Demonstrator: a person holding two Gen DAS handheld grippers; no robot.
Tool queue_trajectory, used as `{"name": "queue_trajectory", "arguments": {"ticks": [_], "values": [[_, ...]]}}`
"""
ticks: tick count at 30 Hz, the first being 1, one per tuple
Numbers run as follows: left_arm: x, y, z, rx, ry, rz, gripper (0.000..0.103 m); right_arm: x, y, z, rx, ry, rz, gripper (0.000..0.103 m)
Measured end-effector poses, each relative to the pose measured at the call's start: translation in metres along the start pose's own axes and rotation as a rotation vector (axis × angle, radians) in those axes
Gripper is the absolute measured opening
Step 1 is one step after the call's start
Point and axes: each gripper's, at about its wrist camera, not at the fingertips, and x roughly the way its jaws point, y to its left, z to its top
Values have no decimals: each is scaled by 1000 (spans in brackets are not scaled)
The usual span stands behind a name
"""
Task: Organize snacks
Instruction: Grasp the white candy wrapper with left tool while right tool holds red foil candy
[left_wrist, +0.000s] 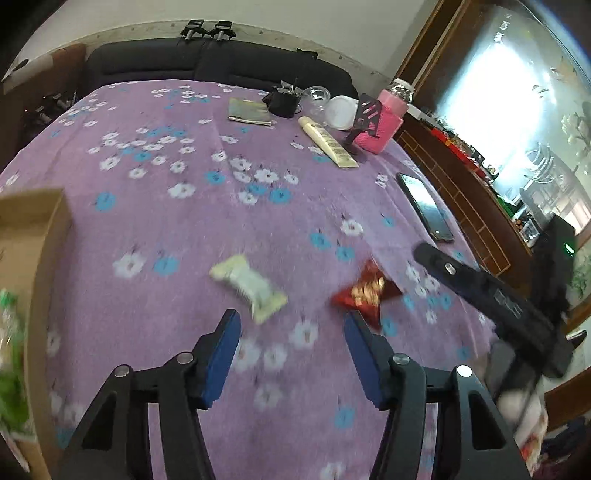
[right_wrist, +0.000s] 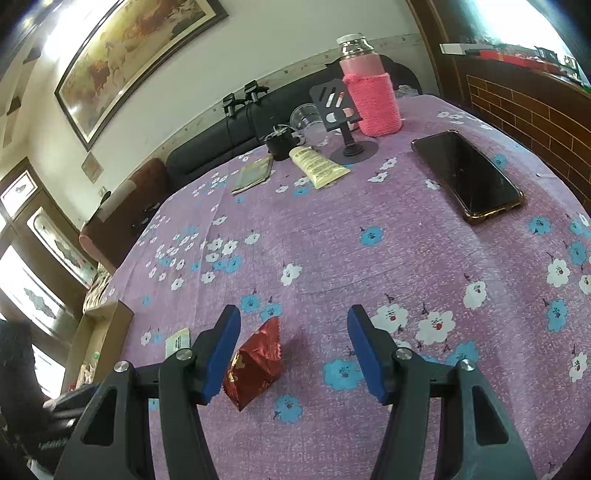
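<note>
On the flowered purple worktop (left_wrist: 184, 229), the left gripper (left_wrist: 291, 321) hangs with jaws parted and nothing between them, just short of a pale snack packet (left_wrist: 249, 286). The right gripper (right_wrist: 293, 317) is likewise parted around a red foil snack (right_wrist: 255, 365), its pads not touching it. A cardboard box (left_wrist: 44, 236) sits at left.

Two snacks (left_wrist: 248, 286) (left_wrist: 364, 291) side by side on table (left_wrist: 184, 229), box (left_wrist: 40, 236) left

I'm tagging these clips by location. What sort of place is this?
Probably a home living room: a dark sofa behind a table in a purple flowered cloth, and a large framed painting on the wall.
</note>
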Motion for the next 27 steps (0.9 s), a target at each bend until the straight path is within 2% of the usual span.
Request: {"name": "queue_trajectory", "arguments": {"ticks": [5, 6, 9, 12, 13, 14, 15, 17, 20, 27], "values": [[40, 6, 13, 19, 53, 102, 62, -3, -4, 3, 17, -8, 7, 59], [42, 4, 13, 44, 25, 110, 63, -3, -5, 3, 19, -9, 8, 59], [49, -5, 11, 129, 33, 152, 76, -4, -6, 4, 28, -8, 15, 60], [53, -12, 9, 192, 46, 192, 76, -5, -6, 5, 31, -7, 18, 60], [53, -13, 9, 206, 46, 200, 62, -5, -6, 5, 31, -8, 18, 61], [52, -13, 9, 211, 46, 196, 32, -5, -6, 5, 30, -8, 14, 61], [51, -11, 10, 200, 56, 166, 24, -5, -7, 5, 32, -8, 11, 61], [45, -9, 9, 194, 56, 165, 21, -5, -8, 4, 39, -4, 6, 61], [35, -9, 7, 200, 36, 163, 21, -1, -9, 2, 49, 23, 16, 62], [-4, -6, 1, 161, -36, 103, 21, 4, -9, 0, 60, 62, 58, 62]]}}
